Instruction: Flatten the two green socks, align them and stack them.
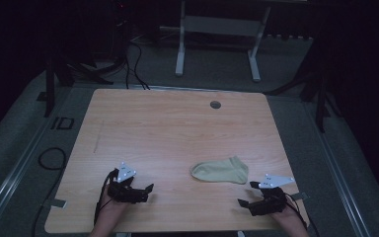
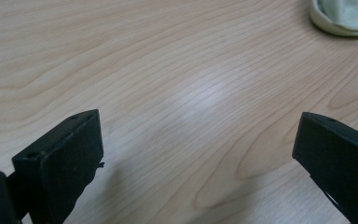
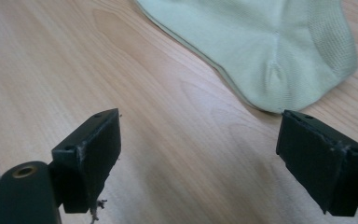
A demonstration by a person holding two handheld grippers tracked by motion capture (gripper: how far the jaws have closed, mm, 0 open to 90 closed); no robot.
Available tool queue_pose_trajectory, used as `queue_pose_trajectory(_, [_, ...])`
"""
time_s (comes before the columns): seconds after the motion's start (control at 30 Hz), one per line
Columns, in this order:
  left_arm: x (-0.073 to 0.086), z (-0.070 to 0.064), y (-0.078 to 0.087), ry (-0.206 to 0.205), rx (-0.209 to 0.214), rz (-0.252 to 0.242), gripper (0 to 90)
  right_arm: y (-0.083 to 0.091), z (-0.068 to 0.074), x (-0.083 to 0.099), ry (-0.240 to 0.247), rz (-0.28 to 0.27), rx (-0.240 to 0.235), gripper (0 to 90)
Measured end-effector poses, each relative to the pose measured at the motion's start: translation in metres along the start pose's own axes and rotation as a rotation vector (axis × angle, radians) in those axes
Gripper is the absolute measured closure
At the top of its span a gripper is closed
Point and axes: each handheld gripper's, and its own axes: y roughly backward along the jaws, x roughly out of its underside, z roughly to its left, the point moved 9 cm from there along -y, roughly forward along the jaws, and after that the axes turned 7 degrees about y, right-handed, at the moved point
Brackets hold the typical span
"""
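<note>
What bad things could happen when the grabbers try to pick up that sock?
1. The pale yellow-green cotton sock lies flat on the light wooden table, so the open right gripper might scrape the wood or pinch just one thin layer, and the sock could slip out.
2. The open left gripper is farther off; reaching across, it might push the sock along instead of catching it.
3. The sock sits near the grippers' side, so a nudge might bunch it up.
</note>
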Motion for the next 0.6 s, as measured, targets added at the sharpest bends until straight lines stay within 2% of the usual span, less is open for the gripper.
queue_pose_trajectory(0.13, [0.002,0.008,0.007,-0.008,-0.028,-0.007,1.6,0.001,0.005,0.003,0.019,-0.013,-0.011,13.8])
queue_pose_trajectory(0.33, [0.007,0.022,0.014,0.024,-0.057,-0.013,1.6,0.002,0.011,0.012,0.036,0.004,-0.012,13.7])
queue_pose_trajectory(0.43, [0.009,0.025,0.018,0.037,-0.063,-0.021,1.6,0.006,0.011,0.013,0.05,-0.017,0.001,13.8])
queue_pose_trajectory(0.47, [0.009,0.026,0.02,0.04,-0.064,-0.021,1.6,0.009,0.012,0.013,0.048,-0.036,0.001,13.8])
queue_pose_trajectory(0.6, [0.013,0.033,0.027,0.047,-0.082,-0.028,1.6,0.012,0.008,0.019,0.031,-0.031,0.018,13.9])
